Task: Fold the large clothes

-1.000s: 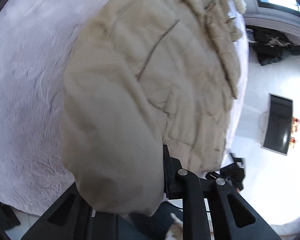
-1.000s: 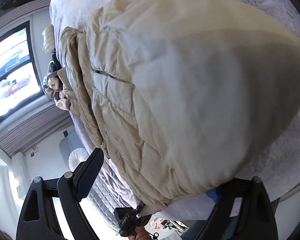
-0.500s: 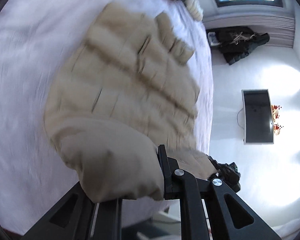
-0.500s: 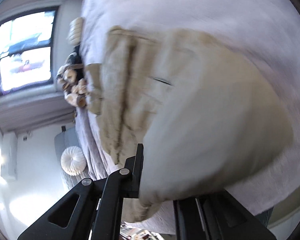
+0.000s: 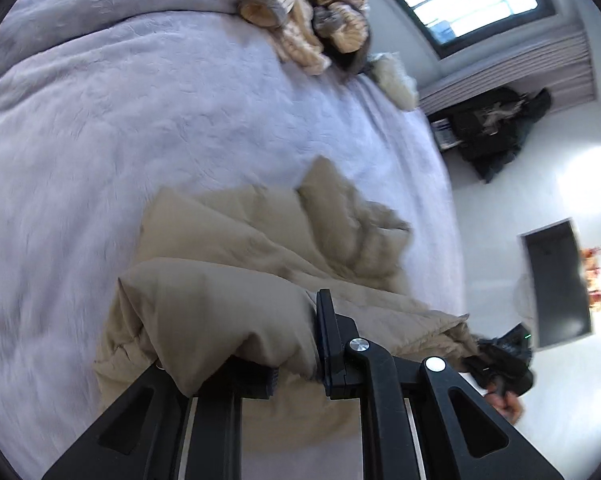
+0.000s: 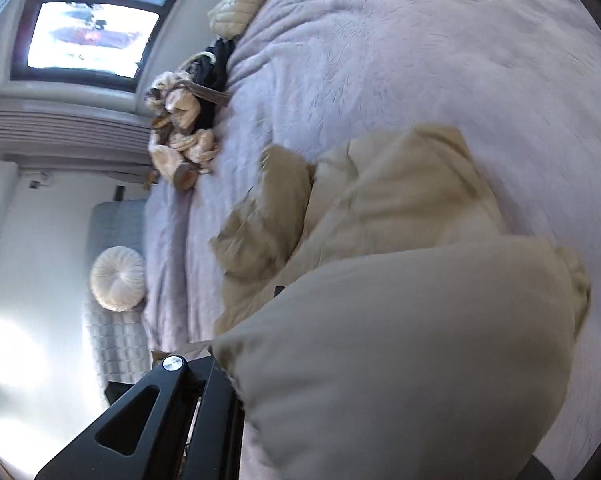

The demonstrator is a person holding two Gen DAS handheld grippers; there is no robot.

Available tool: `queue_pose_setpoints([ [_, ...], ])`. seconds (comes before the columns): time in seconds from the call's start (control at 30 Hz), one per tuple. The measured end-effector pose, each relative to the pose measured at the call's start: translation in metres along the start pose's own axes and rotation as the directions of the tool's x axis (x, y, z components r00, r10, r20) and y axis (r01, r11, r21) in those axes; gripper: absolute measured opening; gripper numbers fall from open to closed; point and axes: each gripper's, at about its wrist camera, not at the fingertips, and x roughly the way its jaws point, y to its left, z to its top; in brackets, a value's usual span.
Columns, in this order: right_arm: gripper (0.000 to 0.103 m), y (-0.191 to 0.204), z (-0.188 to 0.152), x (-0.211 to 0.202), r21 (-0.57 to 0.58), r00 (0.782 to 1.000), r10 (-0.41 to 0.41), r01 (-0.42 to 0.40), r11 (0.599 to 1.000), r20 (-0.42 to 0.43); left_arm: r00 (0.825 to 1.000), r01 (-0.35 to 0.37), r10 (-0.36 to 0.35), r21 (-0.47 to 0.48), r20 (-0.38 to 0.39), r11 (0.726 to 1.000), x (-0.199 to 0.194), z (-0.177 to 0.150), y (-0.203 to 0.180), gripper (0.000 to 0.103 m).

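Note:
A beige padded jacket (image 5: 268, 256) lies bunched on the lilac bedspread (image 5: 140, 112). My left gripper (image 5: 296, 356) is shut on a thick fold of the jacket, which bulges between its black fingers (image 5: 326, 344). In the right wrist view the same jacket (image 6: 400, 208) lies on the bedspread (image 6: 400, 48), and my right gripper (image 6: 284, 384) is shut on another bulging fold that hides its right finger; only the left finger (image 6: 204, 392) shows. The other gripper shows at the jacket's far edge in the left wrist view (image 5: 504, 364).
A heap of beige and dark clothes (image 5: 312, 12) lies at the far end of the bed, also in the right wrist view (image 6: 184, 120). A round white cushion (image 6: 118, 280) sits on a grey seat. A window (image 5: 460, 0), dark clothes (image 5: 496, 128) and a wall screen (image 5: 556, 284) are beyond the bed.
Both grippers have closed on the jacket's near edge and pulled back and up. The jacket, spread flat before, is now bunched and smaller in view, with more bedspread showing.

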Motion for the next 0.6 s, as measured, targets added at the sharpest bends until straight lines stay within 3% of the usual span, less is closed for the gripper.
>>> queue_pose_setpoints([
  [0.17, 0.009, -0.011, 0.037, 0.063, -0.018, 0.994, -0.086, 0.085, 0.996, -0.063, 0.996, -0.090, 0.089, -0.008, -0.026, 0.996, 0.052, 0.016, 0.019, 0.016],
  [0.37, 0.009, -0.032, 0.045, 0.100, -0.004, 0.992, -0.090, 0.090, 0.996, -0.091, 0.984, -0.166, 0.168, 0.025, -0.054, 0.986, 0.068, 0.017, 0.020, 0.022],
  [0.43, 0.011, -0.031, 0.045, 0.101, -0.012, 0.992, -0.093, 0.092, 0.996, -0.085, 0.980, -0.189, 0.191, 0.060, -0.044, 0.980, 0.060, 0.017, 0.013, 0.036],
  [0.5, 0.014, -0.029, 0.045, 0.098, -0.020, 0.992, -0.091, 0.090, 0.996, -0.083, 0.977, -0.211, 0.213, 0.084, -0.019, 0.974, 0.048, 0.017, 0.006, 0.089],
  [0.53, 0.017, -0.028, 0.045, 0.096, -0.027, 0.993, -0.089, 0.087, 0.996, -0.083, 0.972, -0.233, 0.233, 0.108, 0.014, 0.966, 0.038, 0.015, -0.001, 0.097],
  [0.6, 0.027, -0.023, 0.045, 0.090, -0.037, 0.993, -0.076, 0.073, 0.997, -0.086, 0.960, -0.281, 0.276, 0.155, 0.055, 0.947, 0.026, 0.015, -0.009, 0.100],
])
